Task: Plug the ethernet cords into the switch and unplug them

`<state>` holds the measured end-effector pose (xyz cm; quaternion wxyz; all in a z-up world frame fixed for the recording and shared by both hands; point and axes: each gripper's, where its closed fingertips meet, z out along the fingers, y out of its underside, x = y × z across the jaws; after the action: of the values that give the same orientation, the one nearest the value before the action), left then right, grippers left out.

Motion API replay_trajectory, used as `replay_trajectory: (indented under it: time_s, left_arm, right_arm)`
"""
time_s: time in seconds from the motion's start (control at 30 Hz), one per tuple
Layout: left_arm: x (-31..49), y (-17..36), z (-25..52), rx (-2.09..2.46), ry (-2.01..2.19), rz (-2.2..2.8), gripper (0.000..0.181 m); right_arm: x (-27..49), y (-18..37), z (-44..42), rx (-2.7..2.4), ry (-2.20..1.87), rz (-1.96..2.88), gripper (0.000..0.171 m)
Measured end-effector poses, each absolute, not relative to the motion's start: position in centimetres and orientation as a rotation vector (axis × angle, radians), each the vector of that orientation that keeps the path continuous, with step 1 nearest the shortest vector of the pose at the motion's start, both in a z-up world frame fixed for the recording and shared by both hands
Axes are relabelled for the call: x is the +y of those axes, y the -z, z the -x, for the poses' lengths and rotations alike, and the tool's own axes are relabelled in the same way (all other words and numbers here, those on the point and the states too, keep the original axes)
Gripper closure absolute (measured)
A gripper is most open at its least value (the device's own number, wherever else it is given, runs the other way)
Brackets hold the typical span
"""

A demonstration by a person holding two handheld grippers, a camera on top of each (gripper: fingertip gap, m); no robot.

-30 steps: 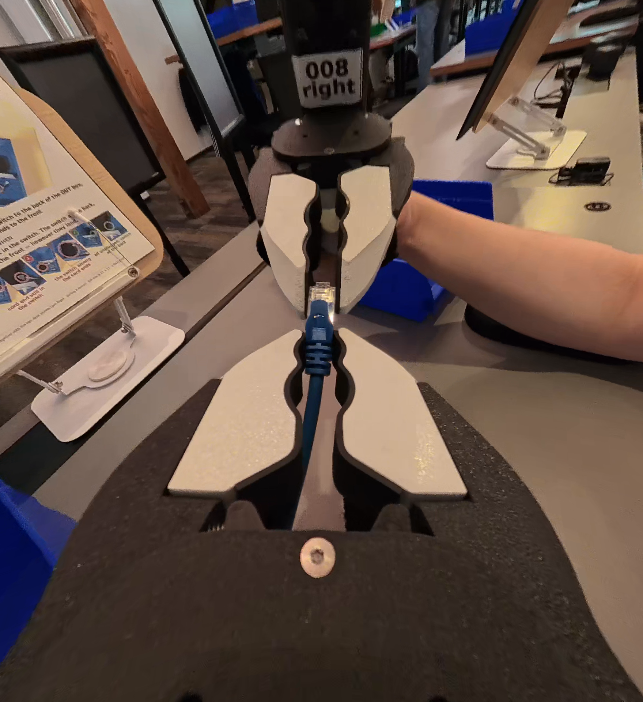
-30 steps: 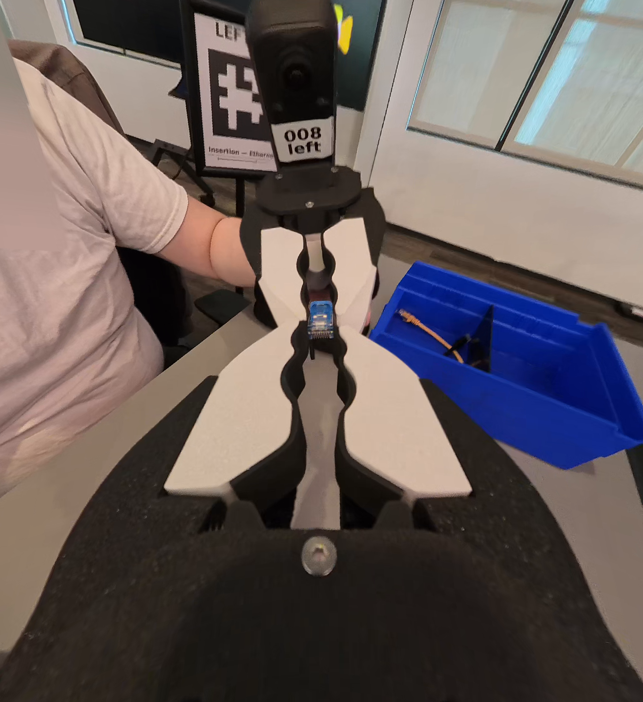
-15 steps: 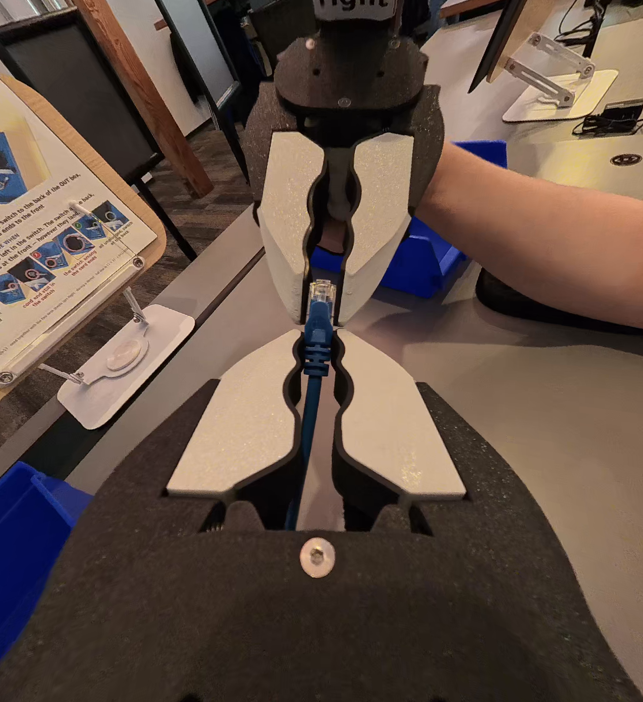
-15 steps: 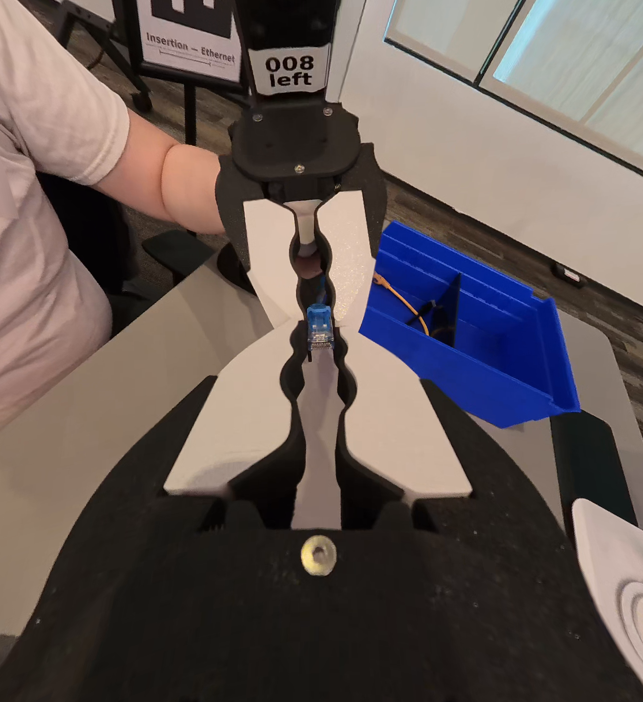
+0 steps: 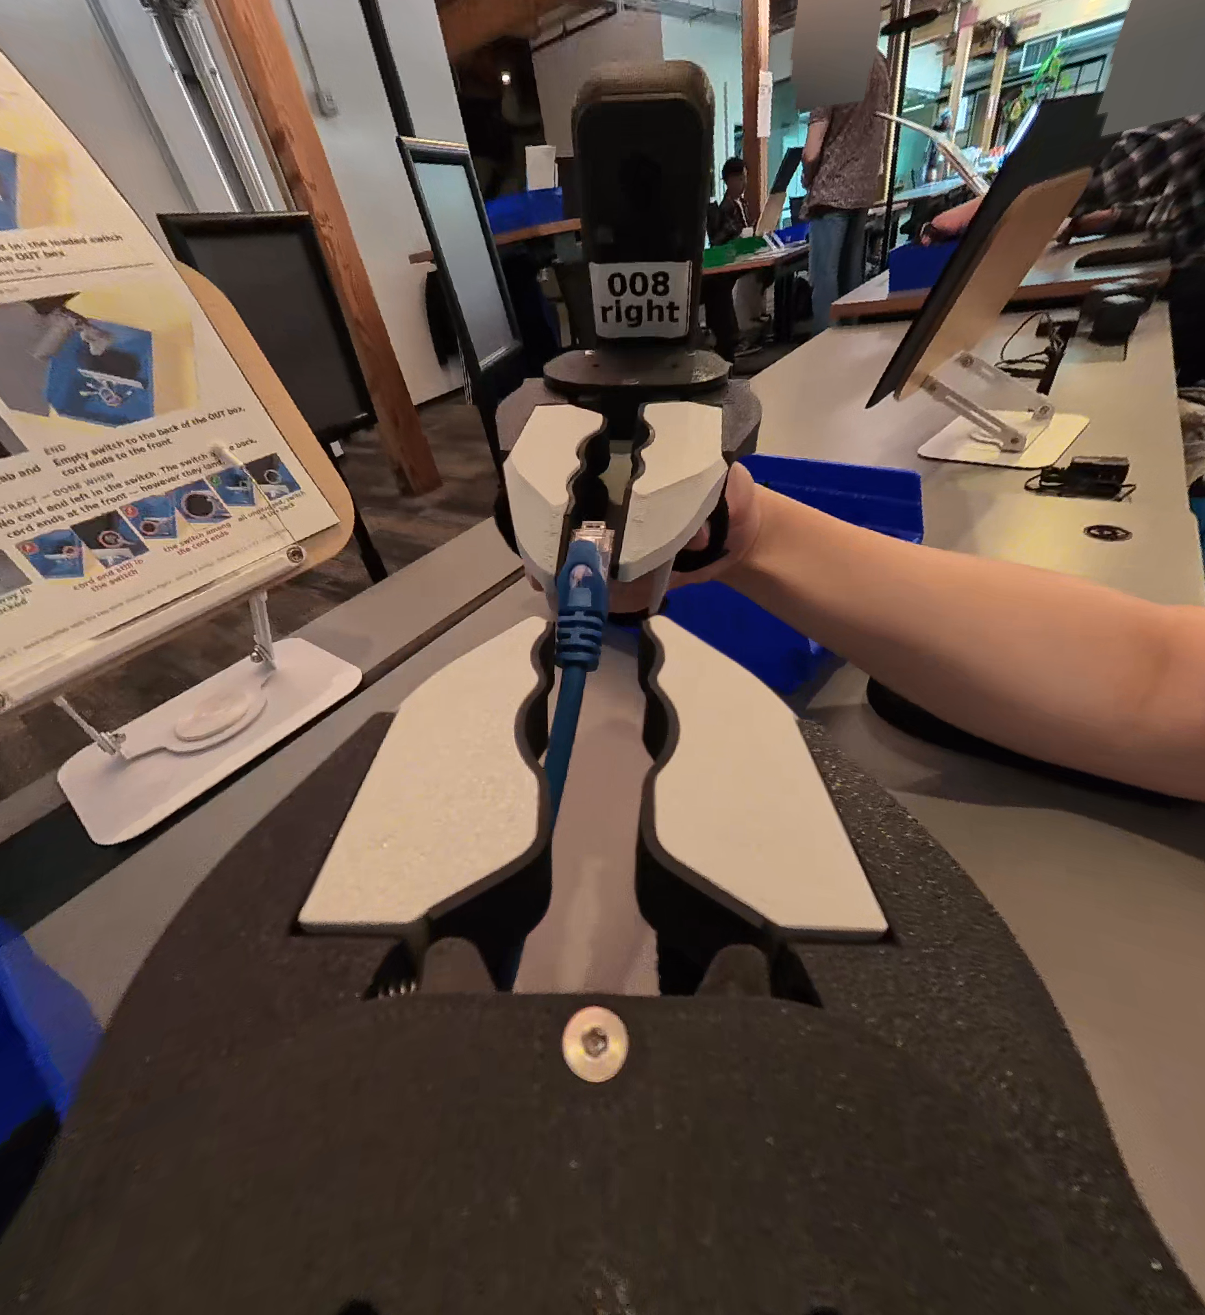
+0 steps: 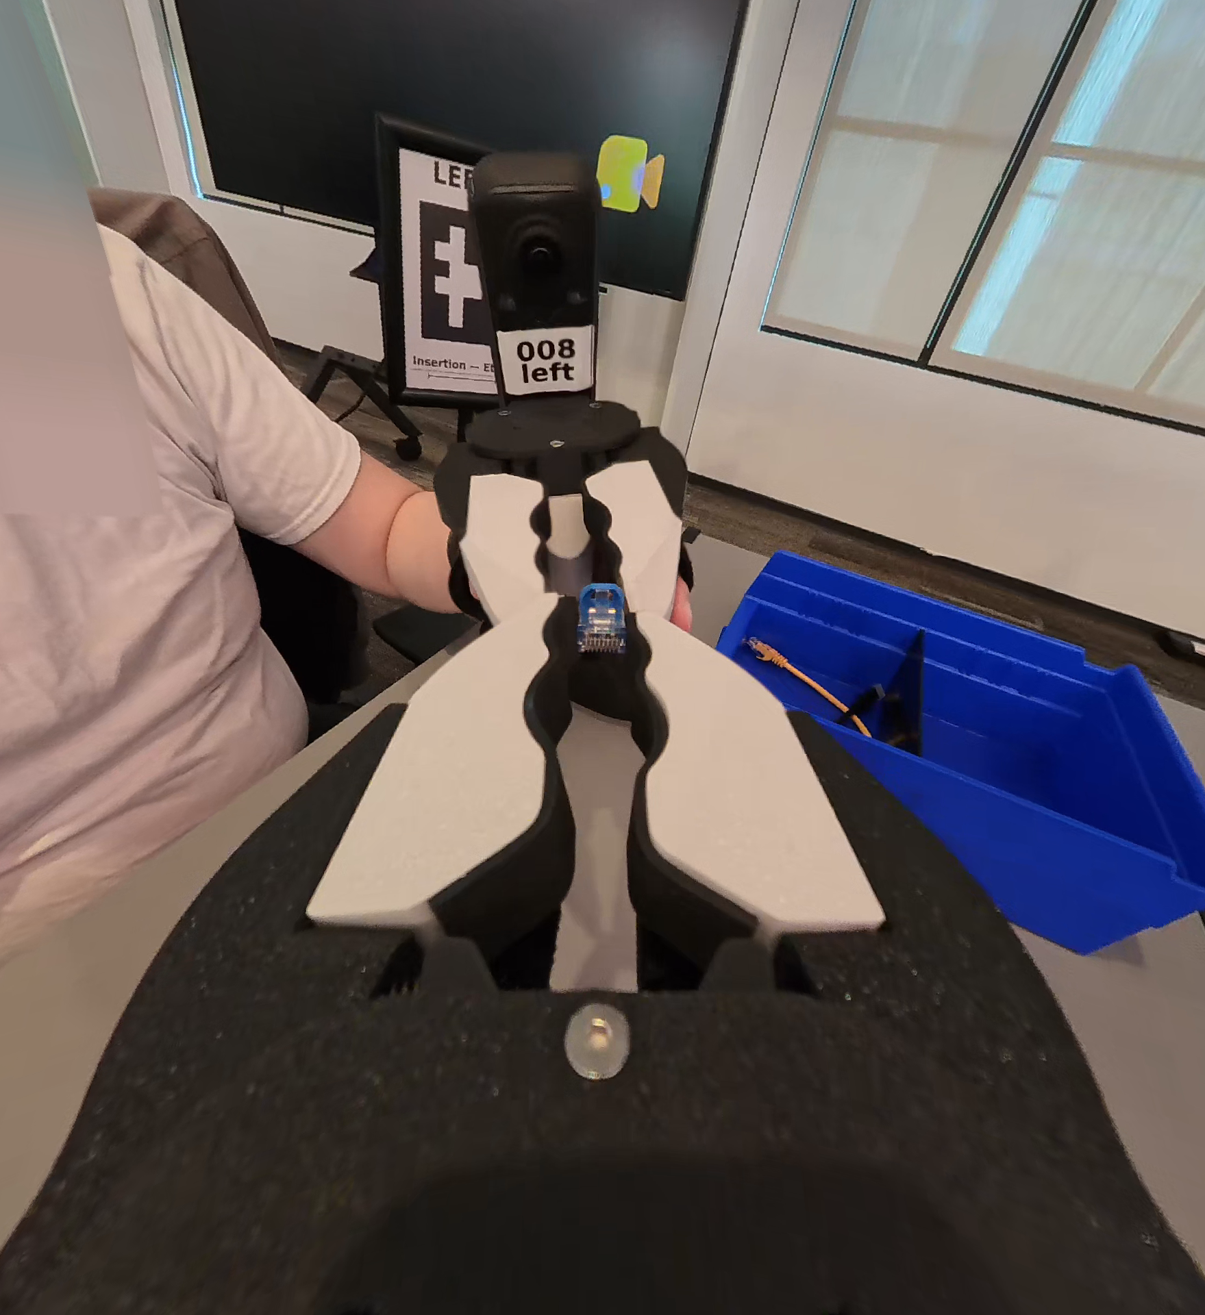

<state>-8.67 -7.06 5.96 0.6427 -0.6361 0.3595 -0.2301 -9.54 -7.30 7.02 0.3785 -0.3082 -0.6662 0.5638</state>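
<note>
Handover in air above the table (image 5: pixel 1012 889): L gripper (image 5: pixel 596 626), jaws now slack, has the blue cord (image 5: pixel 565 719) lying on its L finger; R gripper (image 6: pixel 596 626), part-open round the plug (image 6: pixel 601 618), should close squarely w/ clip free; switch not in view.

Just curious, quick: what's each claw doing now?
Left claw: open, blue cord lying loosely between.
Right claw: around the plug; grip cannot be told.

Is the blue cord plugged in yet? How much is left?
Nothing looks done: no switch shows. In hand: the blue ethernet cord runs between the left gripper's fingers, its plug at the right gripper's tips, in mid-air. Left: plugging, unplugging, and the orange cord in the blue bin.
</note>
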Motion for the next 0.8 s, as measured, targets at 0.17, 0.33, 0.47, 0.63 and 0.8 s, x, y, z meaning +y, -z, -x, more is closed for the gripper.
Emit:
replay_trajectory:
  time_s: [0.17,0.33,0.47,0.63,0.8]
  left_arm:
    - [-8.4,-7.4,9.7,0.741,0.502,1.426,0.15]
    - [-11.7,-7.4,8.5,0.792,0.473,1.336,0.159]
    - [-10.0,-3.7,6.9,0.779,0.488,1.434,0.155]
    - [-7.5,-7.1,8.3,0.563,0.661,1.301,0.148]
    - [-7.7,-9.6,8.7,0.583,0.628,1.201,0.143]
  right_arm:
    - [-5.6,-7.6,9.2,-1.619,-1.42,0.839,0.159]
    - [-3.5,-9.1,9.0,-1.454,-1.471,0.877,0.159]
    - [-4.9,-11.3,8.4,-1.391,-1.617,0.782,0.159]
    - [-7.7,-12.0,7.8,-1.453,-1.755,0.66,0.16]
    - [-7.6,-10.7,8.0,-1.509,-1.775,0.685,0.16]
